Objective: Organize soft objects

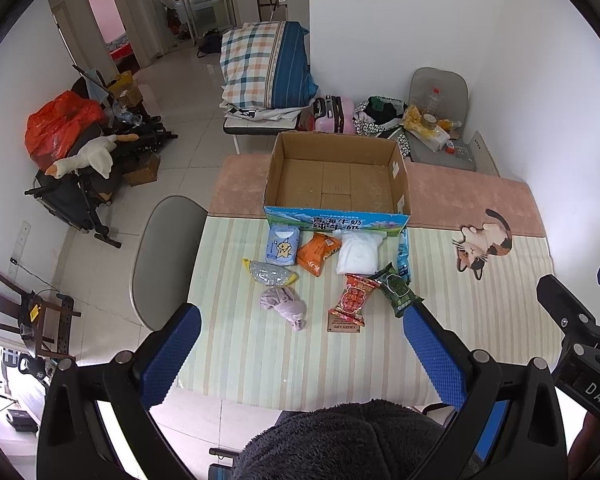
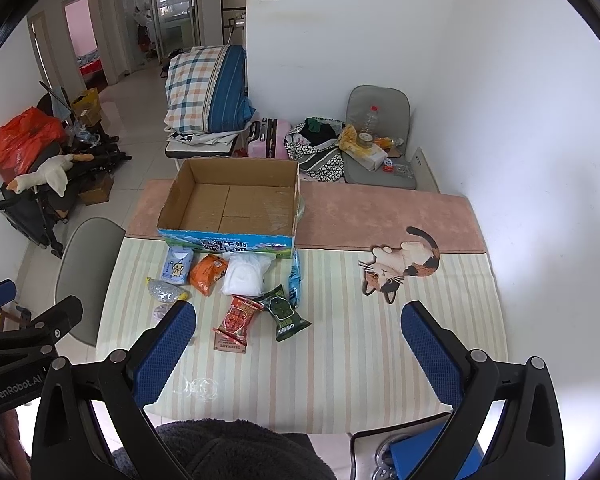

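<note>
Jaws agape; lilac cloth [image 1: 284,304] plain only from left

Both the left gripper [image 1: 300,344] and the right gripper [image 2: 298,338] have glossy black frames, round silver screws, and blue dimpled finger pads [image 1: 172,354]. White "GenRobot.AI" lettering [image 2: 16,386] marks one housing.

Table [image 1: 480,320]: cardboard box [image 1: 336,184]; soft packets [image 1: 352,296]

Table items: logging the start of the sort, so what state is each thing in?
Open-topped cardboard box: upright, empty.
Red snack packet: sealed, lying flat.
Lilac cloth: crumpled.
White plastic bag: lying outside box.
Left gripper: jaws open, empty.
Right gripper: jaws open, empty.
</note>
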